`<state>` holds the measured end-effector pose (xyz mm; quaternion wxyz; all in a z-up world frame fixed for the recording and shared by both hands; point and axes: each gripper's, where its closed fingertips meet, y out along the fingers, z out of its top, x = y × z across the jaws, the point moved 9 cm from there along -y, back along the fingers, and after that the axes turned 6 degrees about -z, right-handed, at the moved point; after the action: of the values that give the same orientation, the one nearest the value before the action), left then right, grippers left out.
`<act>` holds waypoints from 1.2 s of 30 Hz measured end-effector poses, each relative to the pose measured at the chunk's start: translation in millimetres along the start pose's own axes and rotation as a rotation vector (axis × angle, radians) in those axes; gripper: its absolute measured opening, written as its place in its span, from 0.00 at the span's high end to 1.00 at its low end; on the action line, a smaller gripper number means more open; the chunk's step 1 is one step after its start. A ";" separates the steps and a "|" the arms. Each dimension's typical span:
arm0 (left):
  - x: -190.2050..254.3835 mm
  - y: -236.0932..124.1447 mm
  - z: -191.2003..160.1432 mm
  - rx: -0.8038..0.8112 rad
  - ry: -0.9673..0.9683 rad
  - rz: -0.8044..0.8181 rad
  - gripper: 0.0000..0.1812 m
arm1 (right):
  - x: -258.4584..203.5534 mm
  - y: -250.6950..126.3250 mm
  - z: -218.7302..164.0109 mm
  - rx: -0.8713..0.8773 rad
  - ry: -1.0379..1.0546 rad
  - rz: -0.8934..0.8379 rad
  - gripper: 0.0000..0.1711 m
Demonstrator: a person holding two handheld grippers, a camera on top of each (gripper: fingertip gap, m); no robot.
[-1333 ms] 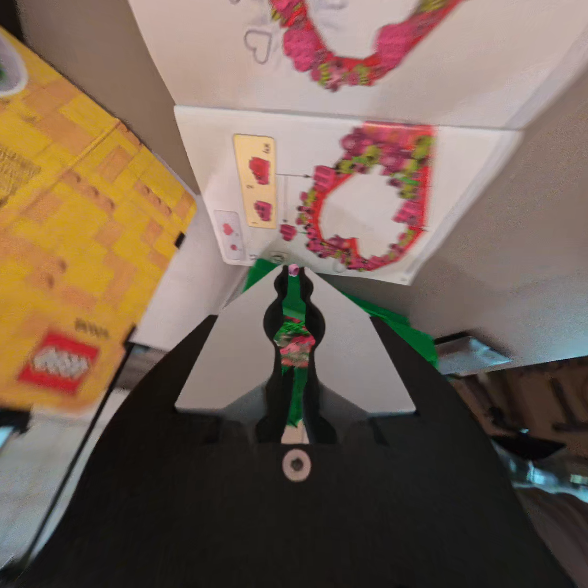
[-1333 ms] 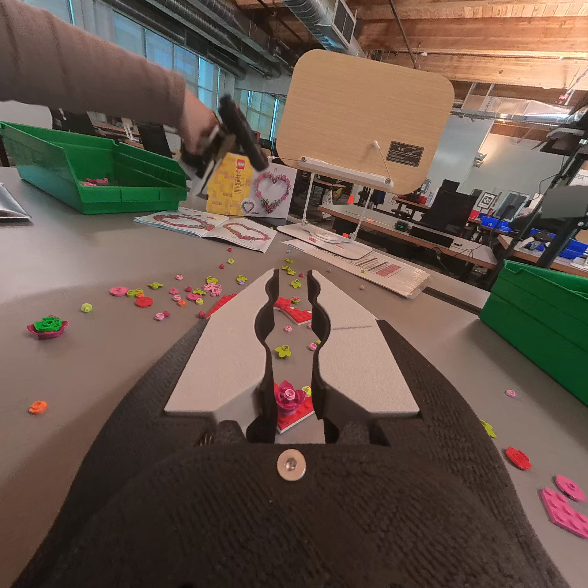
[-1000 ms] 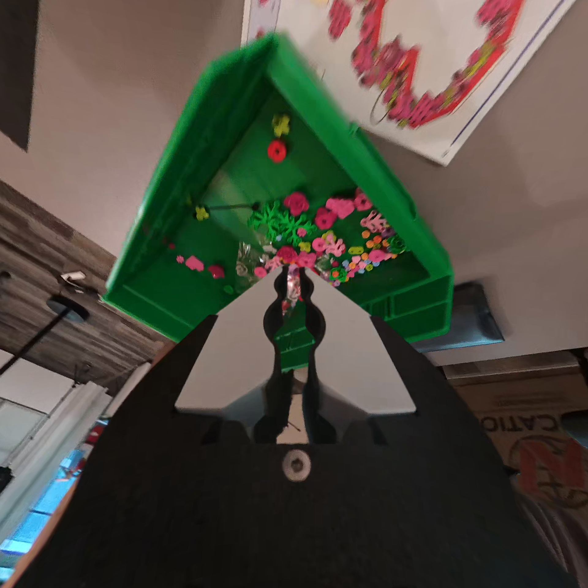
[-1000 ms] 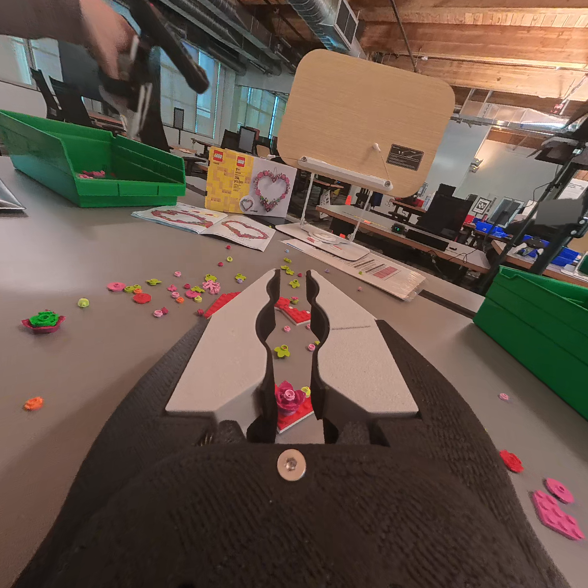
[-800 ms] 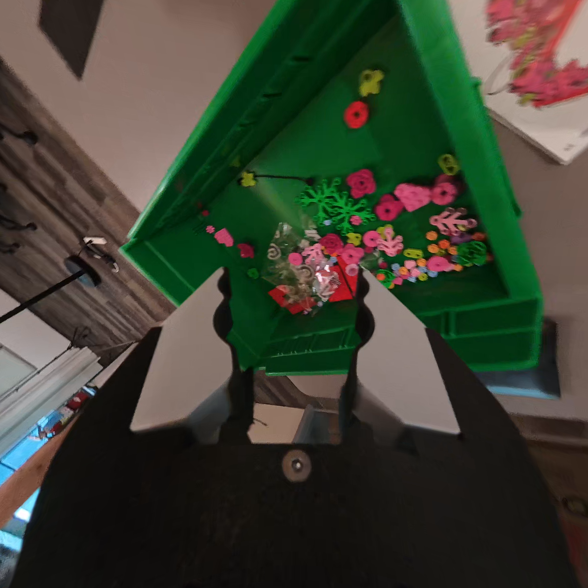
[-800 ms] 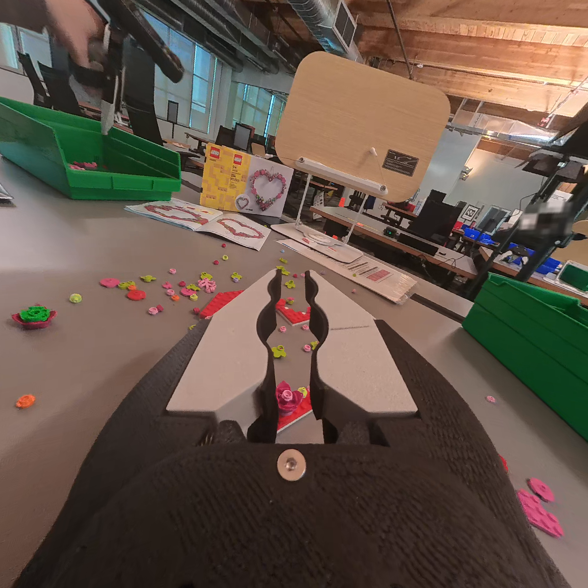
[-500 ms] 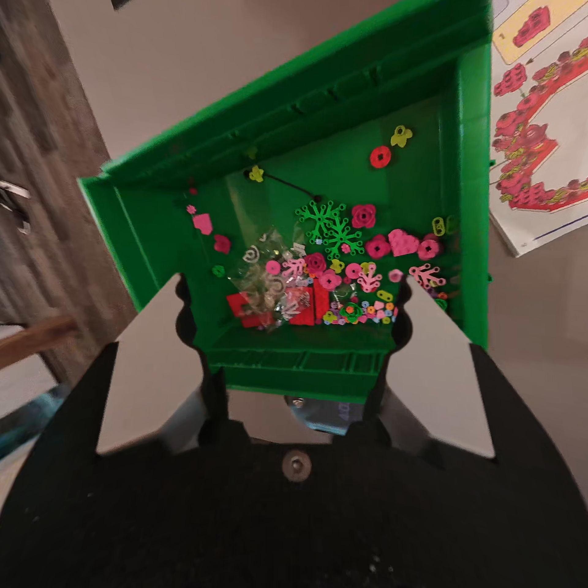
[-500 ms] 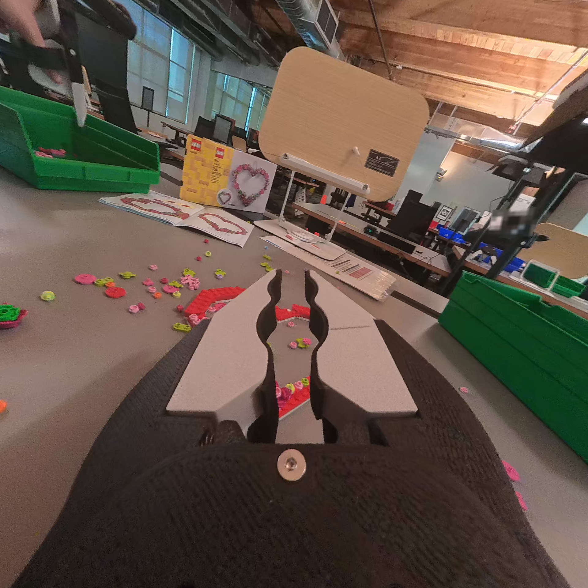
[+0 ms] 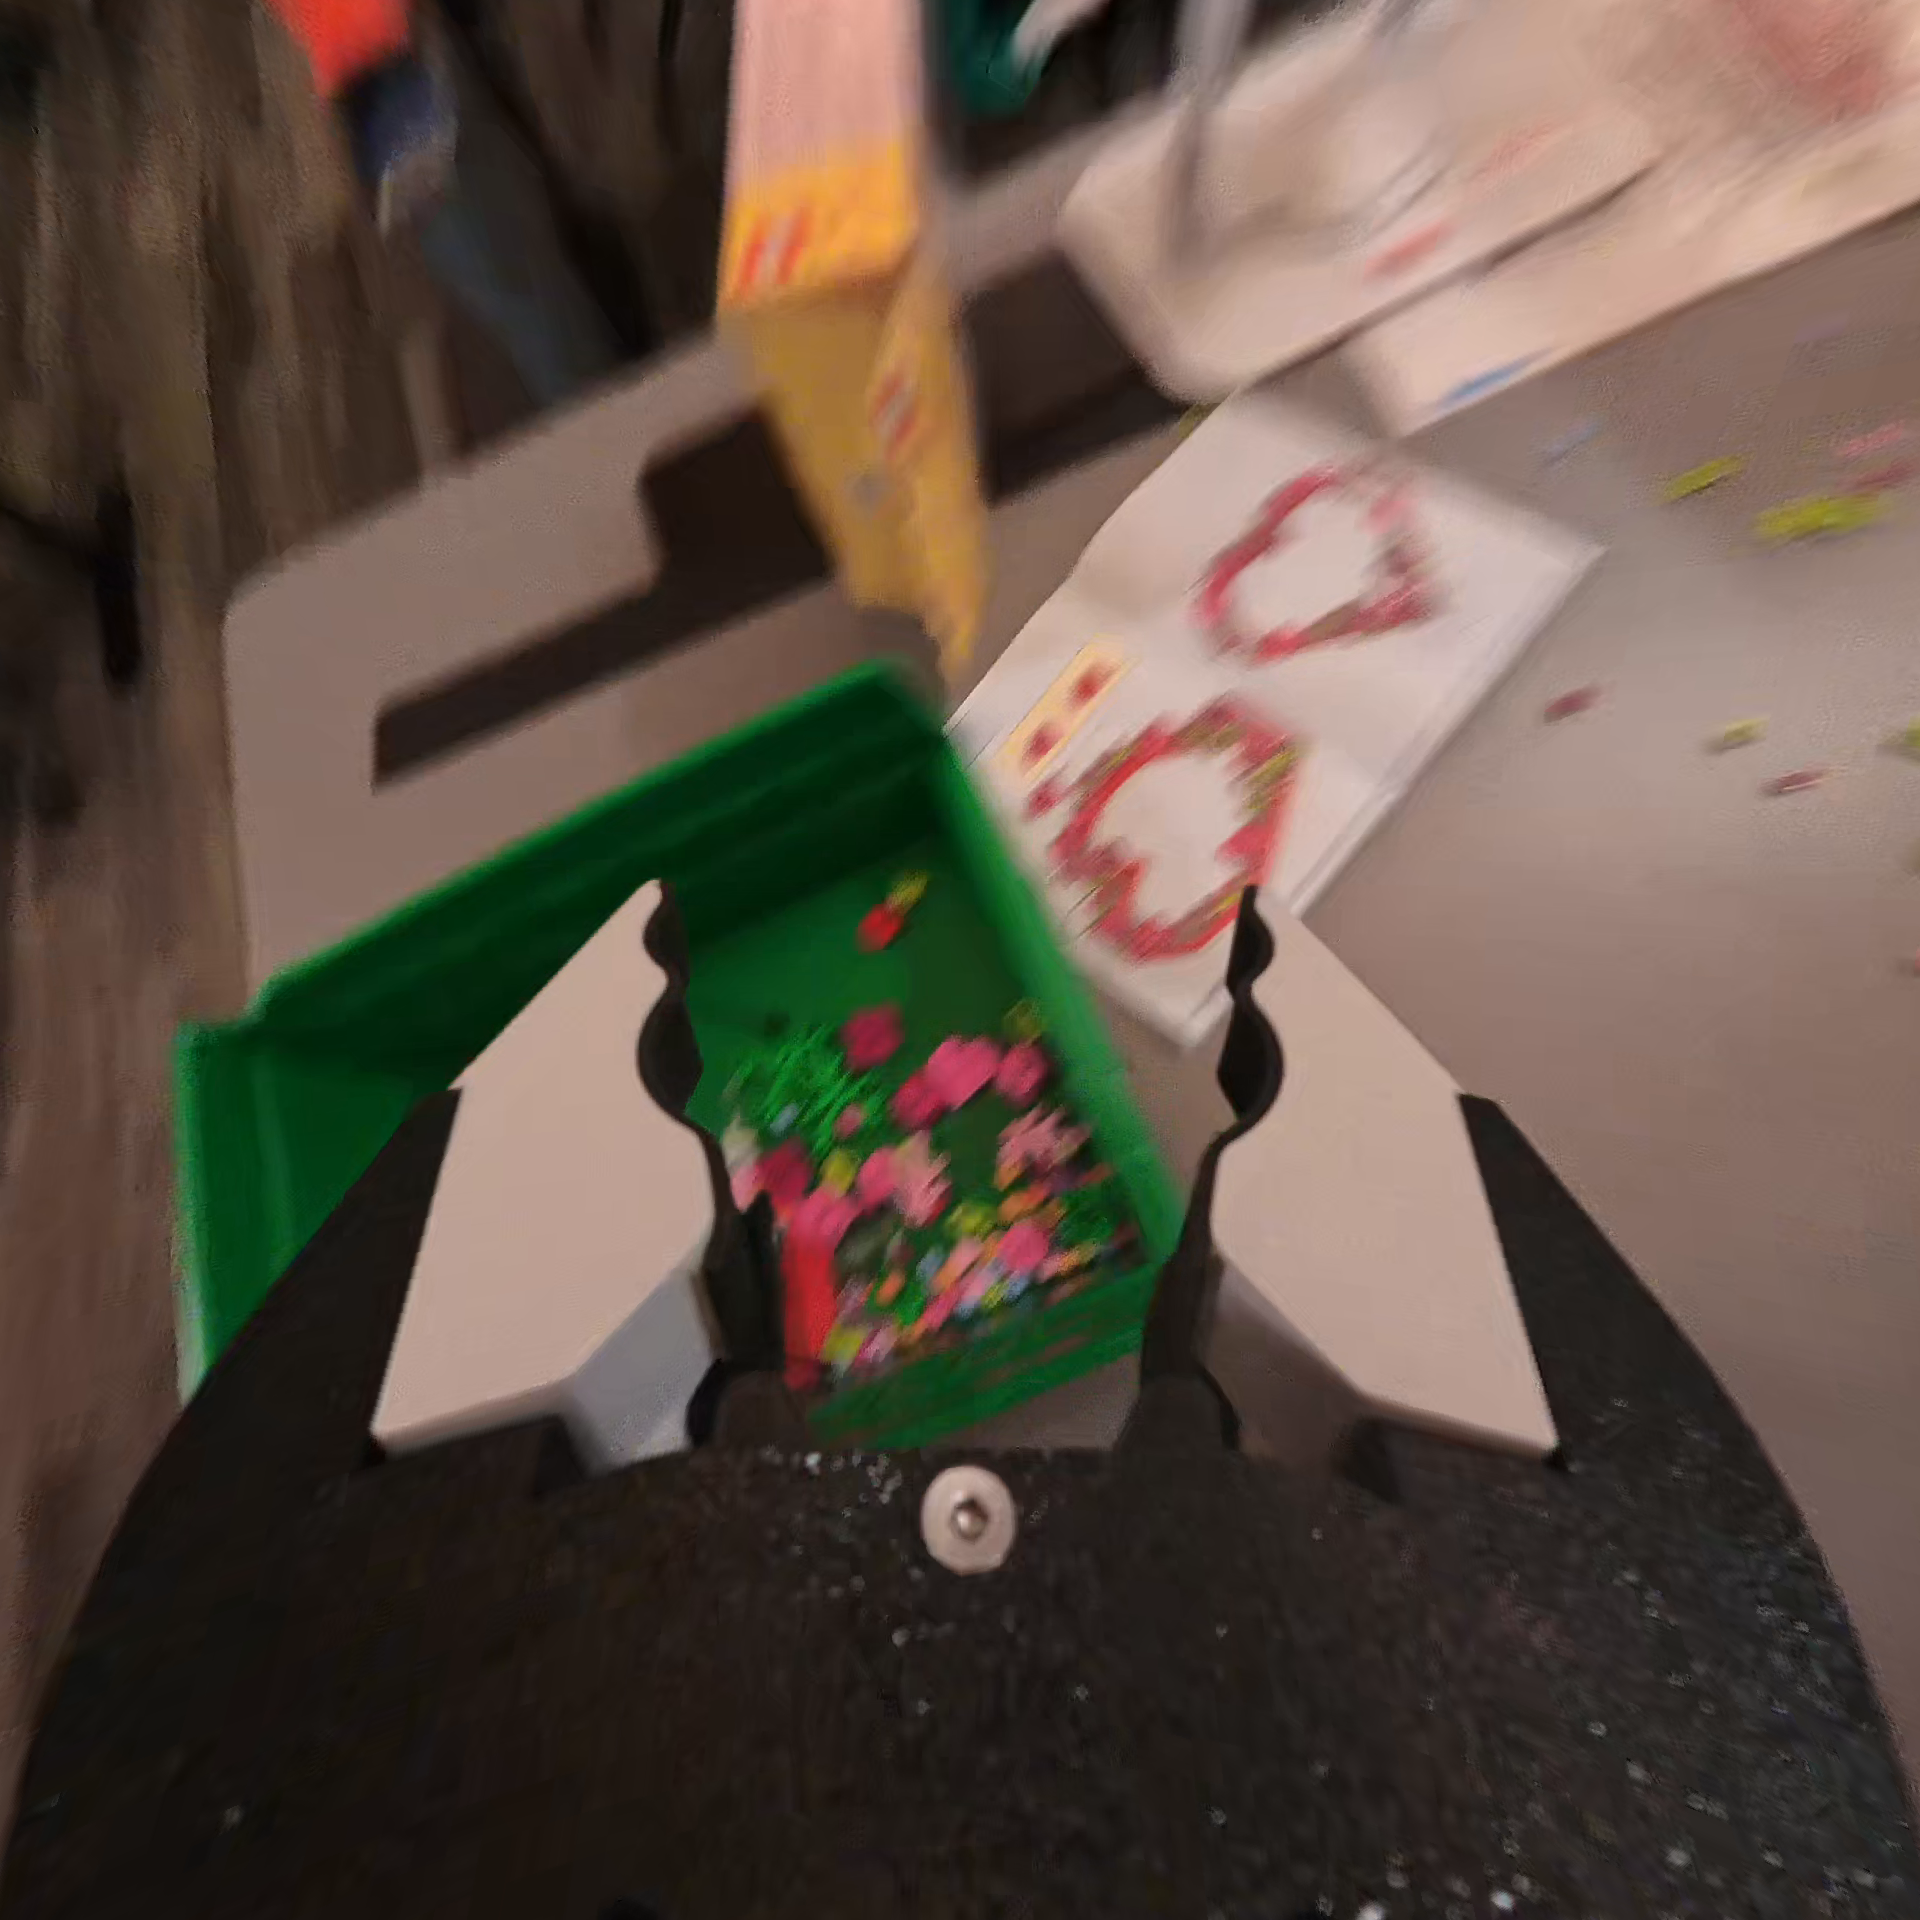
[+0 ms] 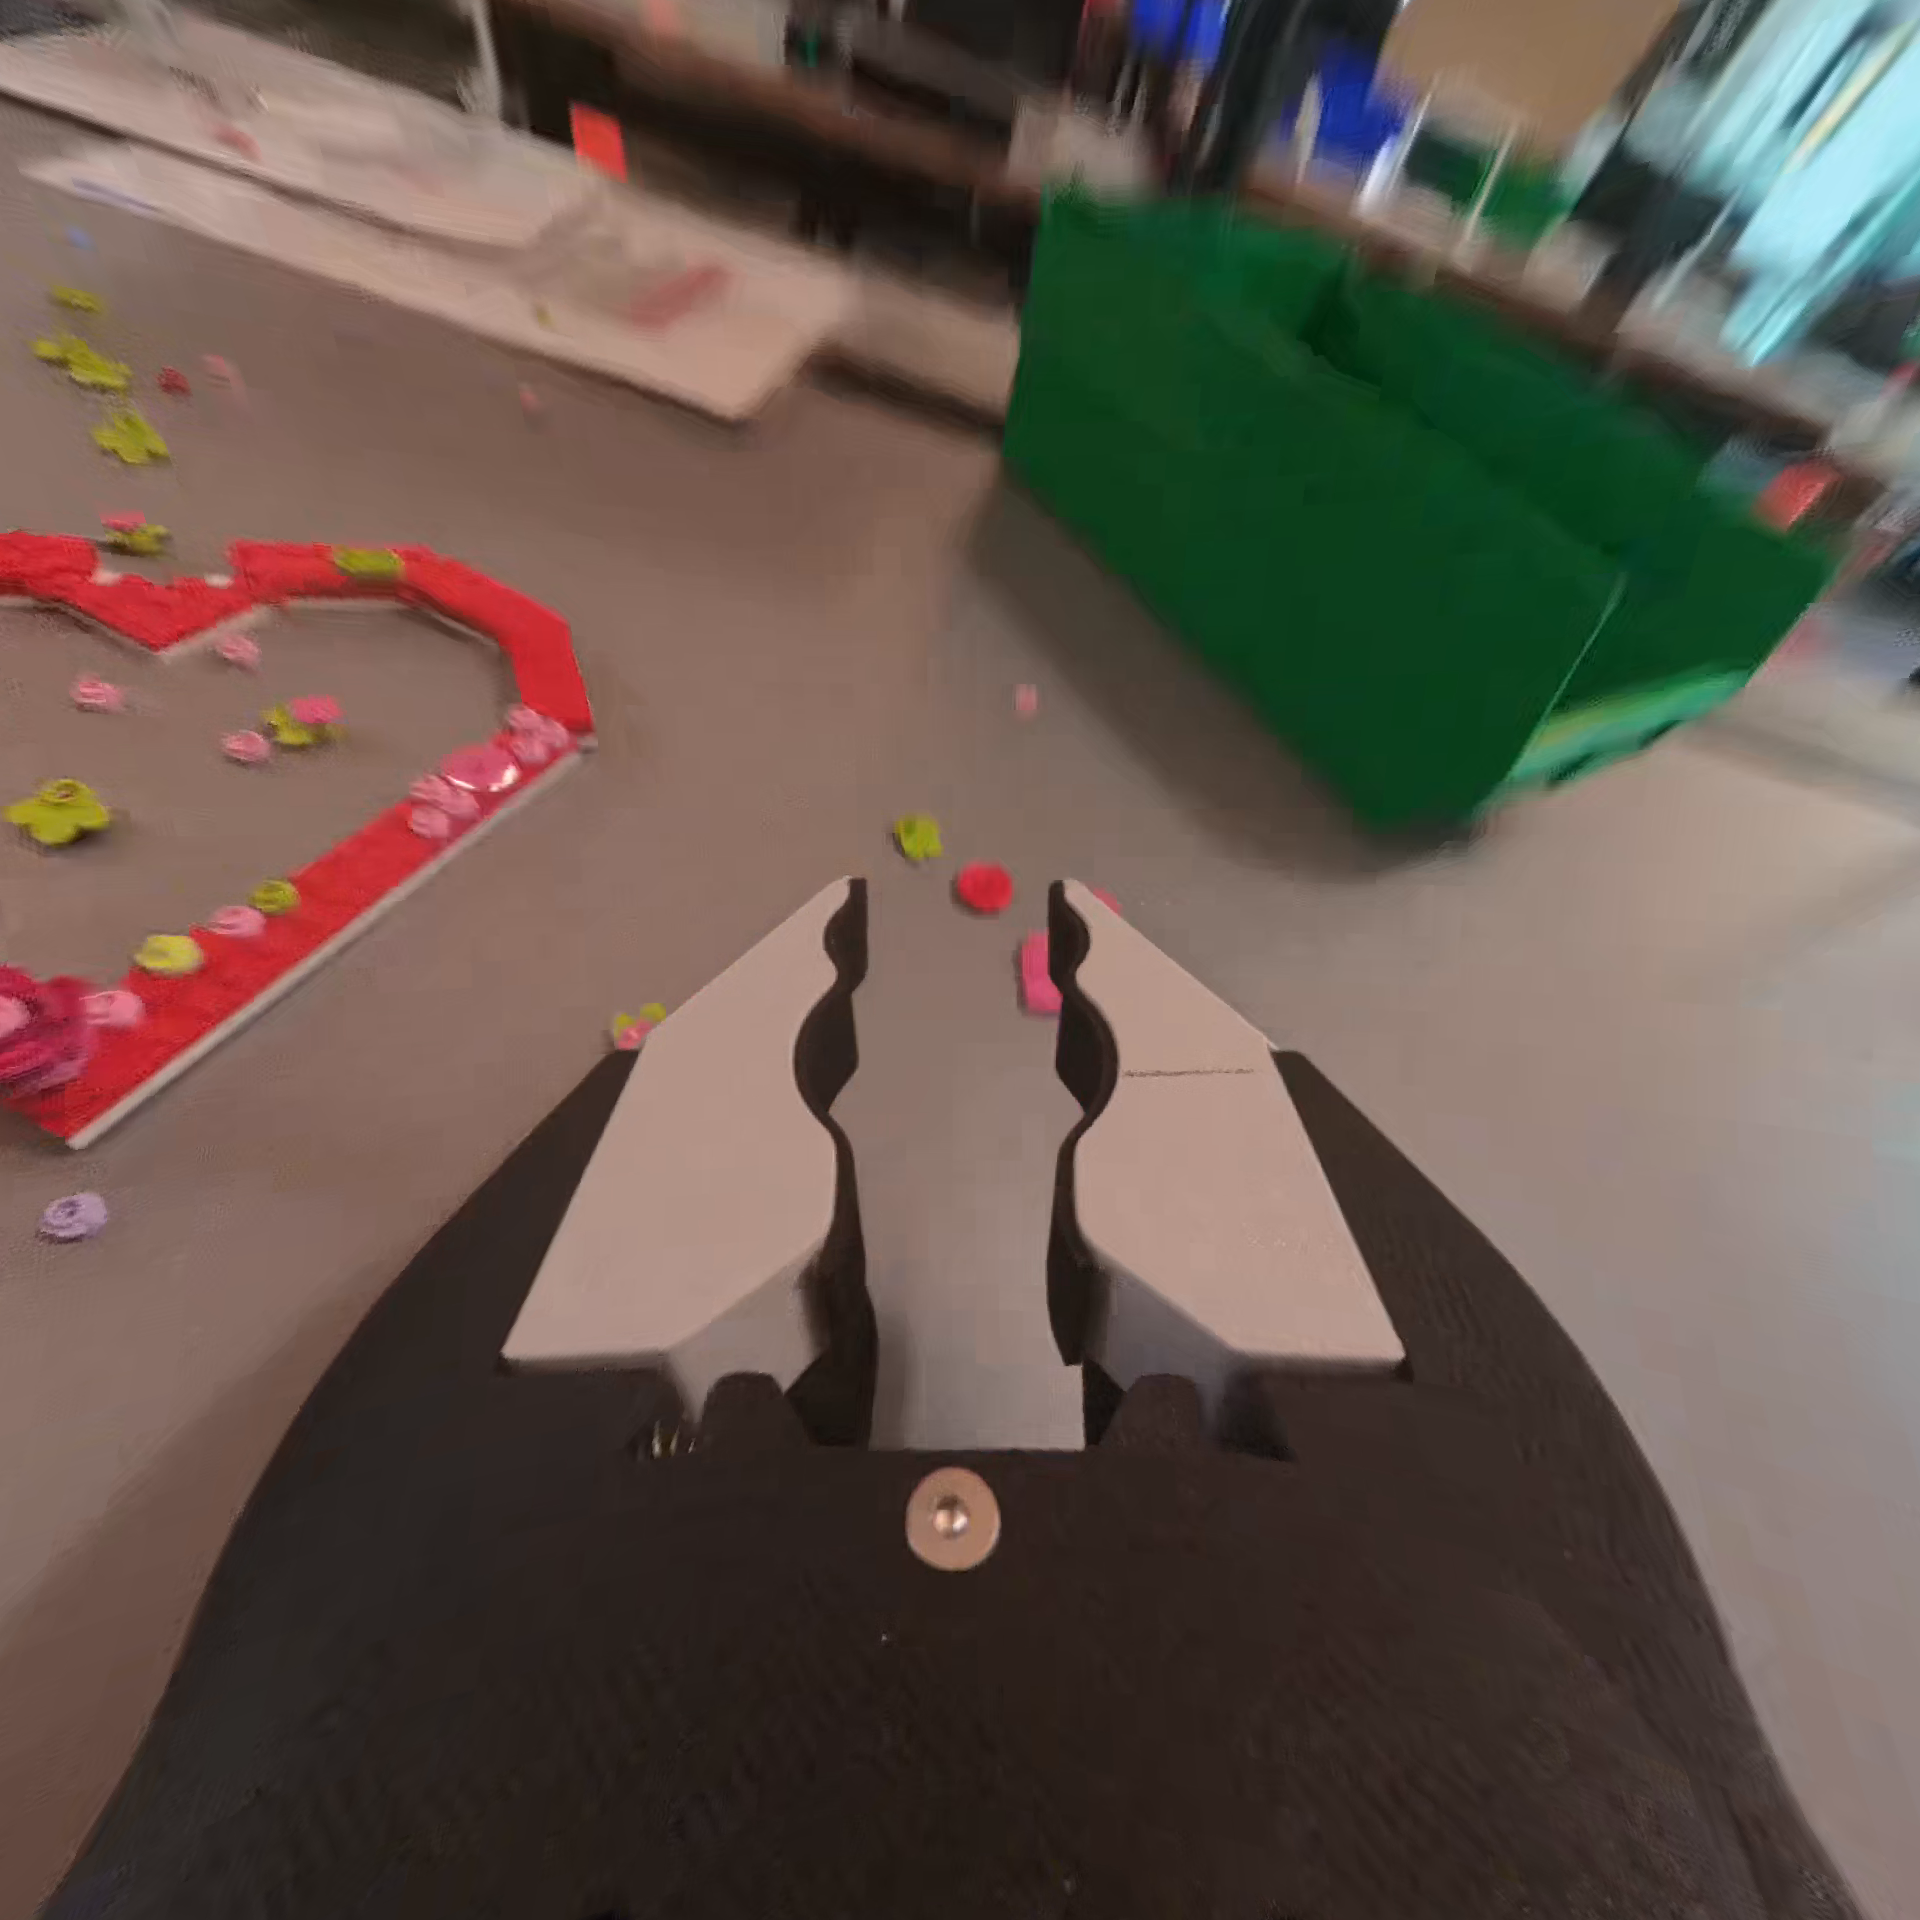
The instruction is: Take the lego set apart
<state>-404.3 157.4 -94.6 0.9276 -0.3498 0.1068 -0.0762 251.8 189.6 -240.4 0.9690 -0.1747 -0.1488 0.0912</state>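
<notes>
In the blurred left wrist view my left gripper (image 9: 951, 914) is open and empty above a green bin (image 9: 436, 977) that holds several loose pink, red and green lego pieces (image 9: 935, 1153). In the right wrist view my right gripper (image 10: 956, 883) is open a little and empty, low over the grey table. A red heart-shaped lego frame (image 10: 343, 883) with a few pink and lime flowers on it lies at the left. A red round piece (image 10: 983, 886) and a pink piece (image 10: 1037, 971) lie just past the right fingertips.
An open instruction booklet (image 9: 1247, 748) and a yellow lego box (image 9: 883, 395) lie beyond the bin. A second green bin (image 10: 1351, 540) stands at the right of the table. Loose lime and pink pieces (image 10: 62, 810) are scattered at the left. A flat white board (image 10: 520, 239) lies at the back. My hands' fingertips stand some 65 cm from each other.
My left gripper opened over the green bin, let go a small piece, and now pulls back. My right gripper swung right off the heart frame, lowered, and opened a little.
</notes>
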 end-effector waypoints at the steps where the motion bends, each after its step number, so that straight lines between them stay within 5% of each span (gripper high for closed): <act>1: 23.4 -3.9 4.0 0.111 0.057 -0.040 0.45 | 7.4 8.3 -5.7 -0.069 0.056 0.039 0.78; 7: 135.2 15.9 -7.4 0.557 0.195 -0.208 0.49 | 29.2 38.3 -19.5 -0.251 0.096 0.090 0.76; 17: 162.0 73.9 -37.4 0.704 0.242 -0.265 0.59 | 31.1 49.5 -19.0 -0.277 0.063 0.154 0.87; 21: 160.5 86.8 -52.0 0.717 0.291 -0.279 0.62 | 15.6 37.3 1.9 -0.111 0.205 0.325 0.87; 25: 162.9 97.6 -56.6 0.718 0.274 -0.355 0.68 | -30.3 21.2 61.6 0.127 0.636 0.817 0.87; 28: 166.4 105.0 -55.8 0.700 0.239 -0.431 0.68 | -85.9 26.0 107.7 0.150 0.662 1.083 0.87; 32: 156.6 98.7 -58.5 0.726 0.226 -0.358 0.71 | -180.6 43.0 157.0 0.083 0.416 1.171 0.87; 36: 136.2 82.2 -60.8 0.828 0.135 -0.270 0.73 | -283.2 63.3 153.3 -0.083 -0.076 1.143 0.87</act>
<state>-282.6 150.6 -213.6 0.9622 0.0462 0.0808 -0.2558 -71.1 230.9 -199.0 0.7520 -0.2620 -0.0688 0.6010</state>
